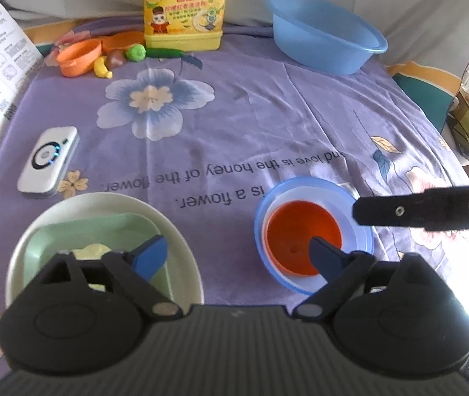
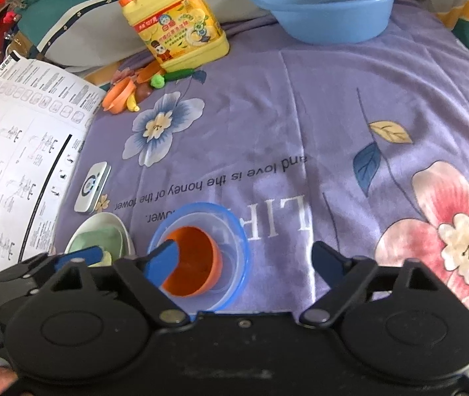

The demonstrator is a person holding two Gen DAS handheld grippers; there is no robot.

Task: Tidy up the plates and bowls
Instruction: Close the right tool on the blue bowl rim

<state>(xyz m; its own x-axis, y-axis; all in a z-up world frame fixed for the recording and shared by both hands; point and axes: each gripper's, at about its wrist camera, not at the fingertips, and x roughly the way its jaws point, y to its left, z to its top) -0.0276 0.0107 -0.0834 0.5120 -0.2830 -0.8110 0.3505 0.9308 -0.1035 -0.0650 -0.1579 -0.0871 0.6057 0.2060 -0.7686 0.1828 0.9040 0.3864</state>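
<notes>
both tongs, left (image 1: 237,254) and right (image 2: 244,264), hang spread and empty over the purple cloth (image 1: 267,125) printed "love is the honey of the flower", where the orange bowl (image 1: 297,234) sits nested in the blue bowl (image 1: 363,231) beside the white plate (image 1: 181,247).

glossy plastic orange bowl (image 1: 300,234), smooth sheeny cloth bedsheet (image 1: 251,115), matt paper instruction sheet (image 2: 19,151).

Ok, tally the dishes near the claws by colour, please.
Blue: 1, outer bowl
White or clear: 1, nested bowl
Orange: 1, inner bowl
White: 1, round plate
Green: 1, square plate
Total: 5
</notes>
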